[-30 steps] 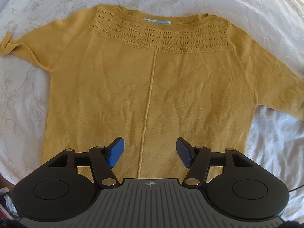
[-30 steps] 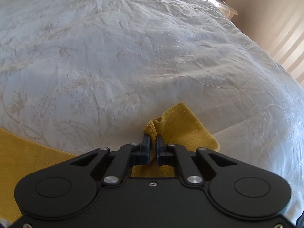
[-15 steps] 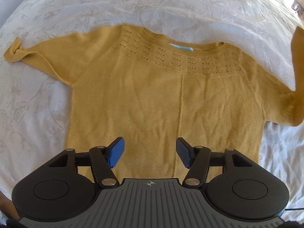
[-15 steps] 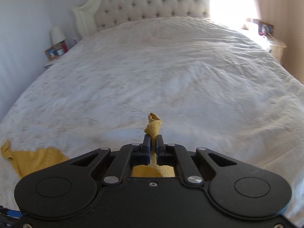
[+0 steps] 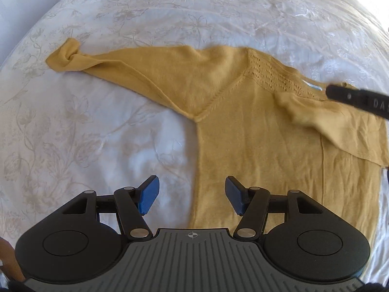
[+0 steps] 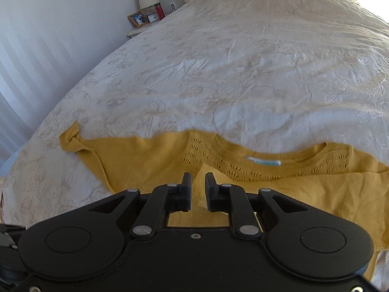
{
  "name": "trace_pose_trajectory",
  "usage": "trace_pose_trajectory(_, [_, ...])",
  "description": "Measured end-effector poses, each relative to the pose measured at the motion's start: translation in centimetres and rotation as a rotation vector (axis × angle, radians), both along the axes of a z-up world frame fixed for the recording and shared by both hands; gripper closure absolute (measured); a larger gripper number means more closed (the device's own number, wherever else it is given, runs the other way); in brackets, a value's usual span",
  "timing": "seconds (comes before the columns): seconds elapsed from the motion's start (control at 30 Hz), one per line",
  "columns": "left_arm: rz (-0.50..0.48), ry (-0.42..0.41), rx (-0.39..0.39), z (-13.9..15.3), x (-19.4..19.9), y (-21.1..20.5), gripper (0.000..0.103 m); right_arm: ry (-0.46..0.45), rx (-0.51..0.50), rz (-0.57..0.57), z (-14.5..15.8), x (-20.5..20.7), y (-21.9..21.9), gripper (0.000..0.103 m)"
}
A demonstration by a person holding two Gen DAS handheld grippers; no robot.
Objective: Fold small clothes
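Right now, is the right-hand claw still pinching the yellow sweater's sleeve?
Apart. In the right wrist view the right gripper is opening, with a clear gap between its pads; the sweater lies below with its sleeve dropped across it.

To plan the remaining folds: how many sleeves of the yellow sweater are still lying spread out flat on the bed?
1. The left sleeve stretches out over the bedspread, its cuff twisted. The right sleeve is already folded across the sweater body.

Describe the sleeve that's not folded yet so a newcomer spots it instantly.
On the white floral bedspread lies a mustard sweater. One sleeve stretches flat away from the body, ending in a twisted, knotted-looking cuff. The other sleeve is already folded across the chest.
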State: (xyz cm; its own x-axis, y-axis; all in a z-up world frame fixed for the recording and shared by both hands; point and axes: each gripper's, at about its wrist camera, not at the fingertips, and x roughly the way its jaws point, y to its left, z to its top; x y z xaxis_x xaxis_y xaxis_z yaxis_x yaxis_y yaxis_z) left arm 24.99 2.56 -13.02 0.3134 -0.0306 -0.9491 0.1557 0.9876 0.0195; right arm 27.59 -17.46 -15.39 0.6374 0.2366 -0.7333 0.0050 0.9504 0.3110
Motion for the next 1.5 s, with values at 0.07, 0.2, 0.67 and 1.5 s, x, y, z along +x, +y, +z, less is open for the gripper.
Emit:
trace_pose_trajectory(0.07, [-0.028,-0.02,0.001,-0.1,0.7,0.1,0.044,0.011,-0.029,-0.025,-0.3,-1.5,0.2,0.061])
trace_pose_trajectory(0.2, [-0.101,-0.033,-0.058,-0.7,2.5,-1.0,0.044,0.055,-0.086,-0.103,-0.9,-4.3,-1.3,0.047])
trace_pose_trajectory(0.67, [-0.27,-0.014,-0.226,-7.2,5.6,-10.3,0.044,0.136,-0.108,-0.22,-1.8,-9.1,-6.6,0.047])
trace_pose_trajectory(1.5, [-0.246,-0.25,-0.168,-0.5,6.5,-12.7,0.097,0.165,0.027,-0.193,-4.9,-8.0,-11.3,0.047])
